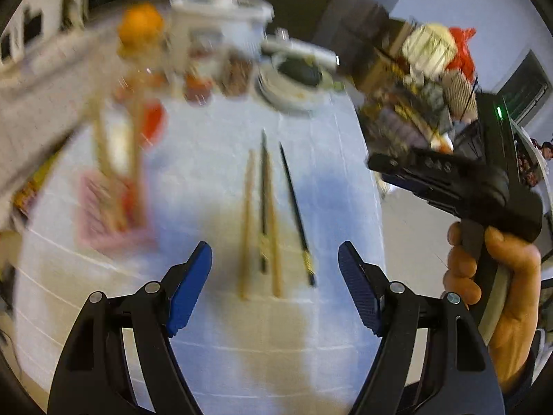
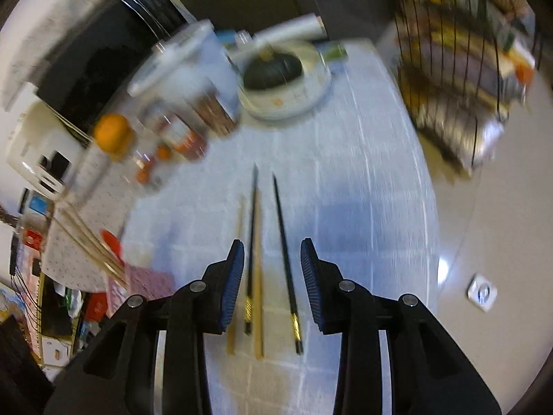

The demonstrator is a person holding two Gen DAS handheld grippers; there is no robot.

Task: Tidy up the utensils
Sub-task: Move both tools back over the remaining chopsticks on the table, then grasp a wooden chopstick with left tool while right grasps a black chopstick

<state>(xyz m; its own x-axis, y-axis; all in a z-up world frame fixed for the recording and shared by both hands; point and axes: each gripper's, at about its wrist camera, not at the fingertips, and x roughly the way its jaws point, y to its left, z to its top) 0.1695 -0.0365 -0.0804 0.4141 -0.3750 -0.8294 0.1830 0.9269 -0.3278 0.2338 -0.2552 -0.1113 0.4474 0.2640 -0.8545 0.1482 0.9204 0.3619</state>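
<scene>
The four chopsticks lie side by side near the near edge of the table (image 2: 363, 180), close together, and that is the tricky part; the black chopstick (image 2: 251, 256) touches a wooden chopstick (image 2: 258, 311) all along, so a grab at one could pick up both, or push the other one so it rolls away; the sticks are thin and round, and I think they could slip out of the blue pads (image 2: 235, 283) if the squeeze is not straight; the pictures are blurry, so the tongs seem to be moving fast, and a fast dip could bump the sticks out of line.

The right gripper (image 2: 272, 283) hangs just above the sticks with its jaws part way apart; it holds nothing and touches nothing that I can see; two sticks sit in the gap under it, with the second black chopstick (image 2: 287, 263) there too and the other wooden chopstick (image 2: 235, 276) peeking out by the left pad.

The left gripper (image 1: 274, 290) has its jaws wide apart and empty, above the same sticks; the person's right hand (image 1: 497, 297) shows at the right side of that view.

Farther off, toward the far edge, stand a plate (image 2: 293, 100) with a dark lump on it and a clear tub (image 2: 186, 79); an orange (image 2: 112, 133) sits toward the far left corner, and a pink packet (image 1: 110, 214) lies by the left edge.
</scene>
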